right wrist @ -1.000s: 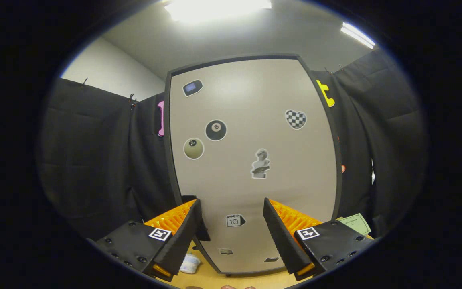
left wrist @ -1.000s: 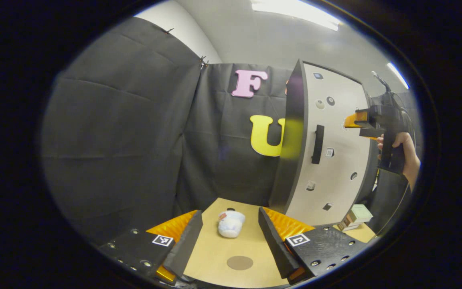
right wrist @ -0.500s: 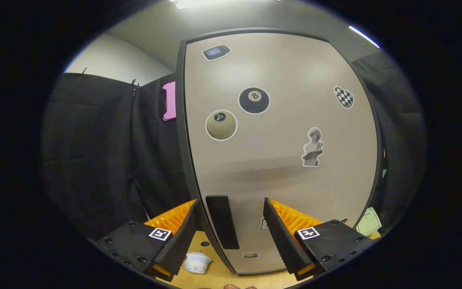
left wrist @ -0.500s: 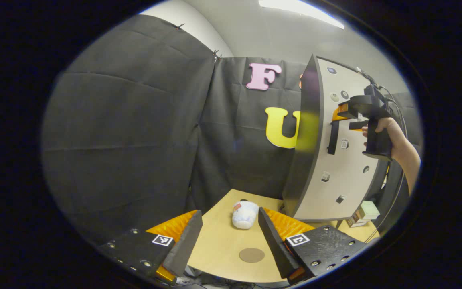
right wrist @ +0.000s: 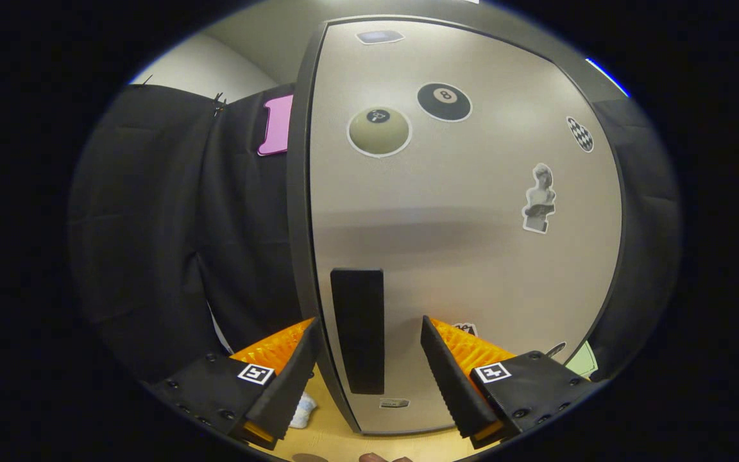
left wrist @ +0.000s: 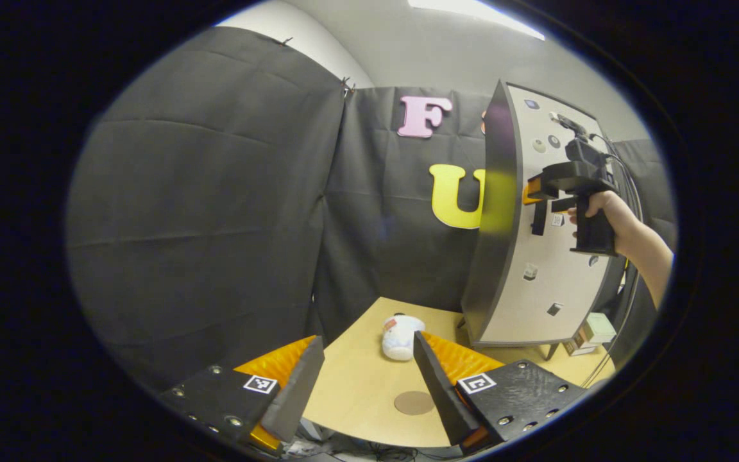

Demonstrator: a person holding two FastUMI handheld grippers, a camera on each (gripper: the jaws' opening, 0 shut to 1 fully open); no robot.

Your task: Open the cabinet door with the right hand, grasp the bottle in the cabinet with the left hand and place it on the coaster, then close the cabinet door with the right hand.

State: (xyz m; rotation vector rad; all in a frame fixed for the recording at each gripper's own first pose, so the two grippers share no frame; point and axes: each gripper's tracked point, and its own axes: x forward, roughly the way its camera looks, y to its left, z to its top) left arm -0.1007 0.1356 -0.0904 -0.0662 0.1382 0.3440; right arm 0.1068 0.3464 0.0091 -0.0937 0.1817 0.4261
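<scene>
My right gripper (right wrist: 366, 362) is up close to the cabinet door (right wrist: 466, 244), its fingers spread wide. The dark upright handle (right wrist: 358, 330) stands in the gap between them, nearer my left finger (right wrist: 286, 385) than my right one (right wrist: 450, 378). I cannot tell whether either finger touches it. The door's left edge runs down just behind my left finger. Stickers dot the door above the gripper: two balls near the top, a bust and a checkered heart off to the right.

From my left gripper view, that right gripper (left wrist: 546, 192) shows far ahead and to the right, held in my hand (left wrist: 603, 208), with its tips at the handle (left wrist: 539, 218) on the door's front. The door (left wrist: 539, 269) looks shut, so the bottle inside the cabinet is hidden from me.

My left gripper (left wrist: 366, 375) hangs over the near edge of the table (left wrist: 350, 391), fingers spread and holding nothing. The round brown coaster (left wrist: 414, 402) lies on the table just inside my right finger (left wrist: 437, 391), partly behind it. Farther ahead, close to that finger's tip, a small white thing (left wrist: 400, 336) lies on the table; I cannot make out what it is. The cabinet stands on the table beyond it to the right, with small boxes (left wrist: 591, 333) by its far side.
</scene>
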